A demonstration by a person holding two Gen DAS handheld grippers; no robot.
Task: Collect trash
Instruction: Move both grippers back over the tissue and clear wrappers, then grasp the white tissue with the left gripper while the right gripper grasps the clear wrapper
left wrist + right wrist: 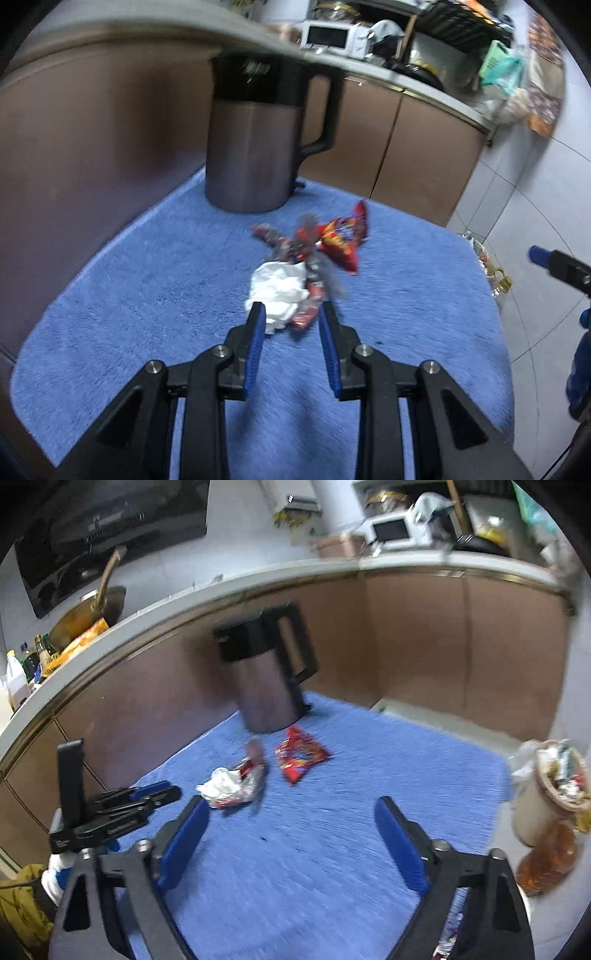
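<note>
Nearest, at 6 o'clock on the blue-covered surface (147, 295), the left gripper (290, 319) is sitting narrowly parted, bracketing the white tissue wad (279, 291) and a crumpled wrapper (310, 306), apparently lining up a pinch. At 12 o'clock, the red snack bag (341, 236) is lying flat, apart. Beyond, the steel kettle (251, 155) is crowding the far edge. Right gripper (291, 812) is hovering wide, empty, over open room; the trash bin (546, 794) is standing off the surface at 3 o'clock.

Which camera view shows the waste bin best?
The right wrist view: the waste bin stands beside the blue mat, full to the rim. The left wrist view shows only a blurred, partly hidden bit at the mat's right edge.
</note>
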